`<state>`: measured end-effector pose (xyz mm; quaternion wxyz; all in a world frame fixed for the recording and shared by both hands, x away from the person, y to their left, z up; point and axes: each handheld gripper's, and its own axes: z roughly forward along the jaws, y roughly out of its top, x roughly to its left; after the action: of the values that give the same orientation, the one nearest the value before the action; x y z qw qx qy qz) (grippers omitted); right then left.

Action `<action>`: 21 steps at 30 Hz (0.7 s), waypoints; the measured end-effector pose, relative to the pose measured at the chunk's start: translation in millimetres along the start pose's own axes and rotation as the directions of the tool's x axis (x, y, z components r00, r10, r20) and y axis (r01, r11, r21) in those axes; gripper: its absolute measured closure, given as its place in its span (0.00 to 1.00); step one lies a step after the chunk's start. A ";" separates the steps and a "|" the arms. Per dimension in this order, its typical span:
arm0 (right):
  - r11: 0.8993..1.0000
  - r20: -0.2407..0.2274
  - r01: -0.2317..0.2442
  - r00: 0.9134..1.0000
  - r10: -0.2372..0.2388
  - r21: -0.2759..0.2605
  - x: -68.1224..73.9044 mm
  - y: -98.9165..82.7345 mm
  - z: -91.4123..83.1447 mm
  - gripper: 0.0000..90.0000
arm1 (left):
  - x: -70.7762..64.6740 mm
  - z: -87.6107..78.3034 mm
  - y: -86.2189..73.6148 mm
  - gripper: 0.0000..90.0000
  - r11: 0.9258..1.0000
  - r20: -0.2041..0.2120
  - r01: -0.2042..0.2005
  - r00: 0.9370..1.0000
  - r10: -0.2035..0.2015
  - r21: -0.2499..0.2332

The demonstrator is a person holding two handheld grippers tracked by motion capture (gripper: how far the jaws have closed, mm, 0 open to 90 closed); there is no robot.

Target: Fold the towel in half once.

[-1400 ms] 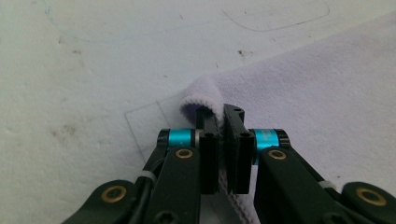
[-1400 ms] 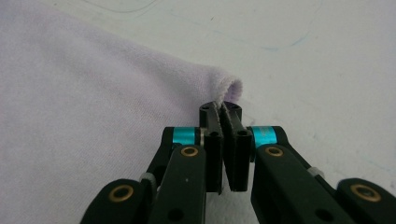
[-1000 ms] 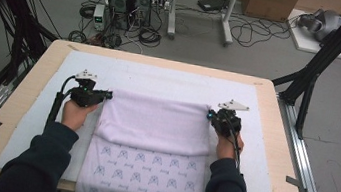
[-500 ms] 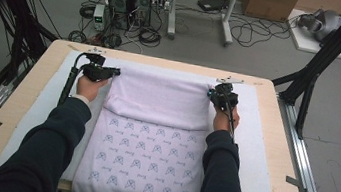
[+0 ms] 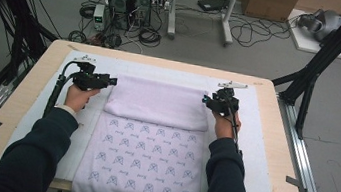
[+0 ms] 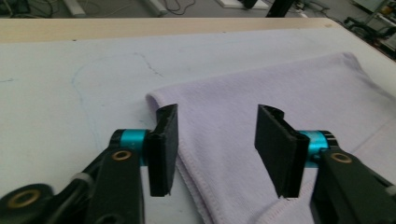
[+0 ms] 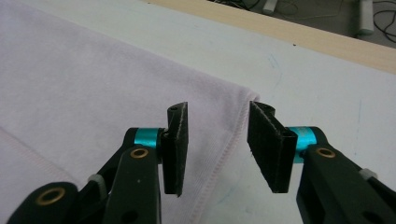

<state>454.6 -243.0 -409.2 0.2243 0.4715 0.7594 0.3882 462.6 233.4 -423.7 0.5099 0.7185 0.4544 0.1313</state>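
Now the towel (image 5: 152,139) lies flat on the white mat (image 5: 261,154) in the middle of the table (image 5: 19,115), its far part folded back toward me as a plain lilac band (image 5: 157,103) over the patterned near part (image 5: 142,160), whose near hem reaches the table's near edge.

At the band's two far corners sit my tools. My left gripper (image 5: 110,81) has just been opening: its jaws stand apart over the left corner, cloth lying under the gap but no pad pressing on it. My right gripper (image 5: 206,100) has just been opening too, jaws apart (a narrower gap than the left), astride the right corner's stitched hem, gripping nothing.

From the left gripper view, the rounded fold corner (image 6: 156,99) sits just past the inner pad (image 6: 163,149), and faint scribble marks show on the mat beyond. From the right gripper view, the stitched hem (image 7: 229,154) runs between the pads and the corner (image 7: 250,93) lies just ahead. Neither close view gives the pattern; the high view does, and it also shows both my dark sleeves (image 5: 31,157) along the towel's sides.

Bare mat lies beyond the fold up to the table's far edge, and strips of it flank the towel left and right, wider on the right.
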 end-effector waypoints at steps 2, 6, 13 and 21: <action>1.000 -0.023 -0.013 1.000 0.013 -0.010 1.6 -2.3 -6.3 0.58 | -7.2 -2.6 -5.4 0.49 0.999 0.038 -0.031 0.999 0.031 -0.016; 1.000 -0.072 -0.015 0.997 0.014 -0.012 4.9 -8.9 -18.2 0.49 | -22.2 -5.2 -12.4 0.50 0.996 0.077 -0.092 0.993 0.092 0.004; 1.000 -0.130 -0.025 0.991 0.025 0.007 8.2 -29.1 -37.2 0.47 | -35.7 -8.2 -24.3 0.51 0.992 0.098 -0.121 0.988 0.116 0.046; 0.997 -0.162 -0.026 0.986 0.038 0.077 12.4 -42.4 -29.0 0.61 | -45.9 -1.3 -40.3 0.72 0.960 0.058 -0.217 0.976 0.209 0.178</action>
<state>405.5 -253.7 -425.5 0.1374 0.4582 0.7815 0.4005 415.5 200.7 -444.9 0.4331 0.8096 0.3746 0.1291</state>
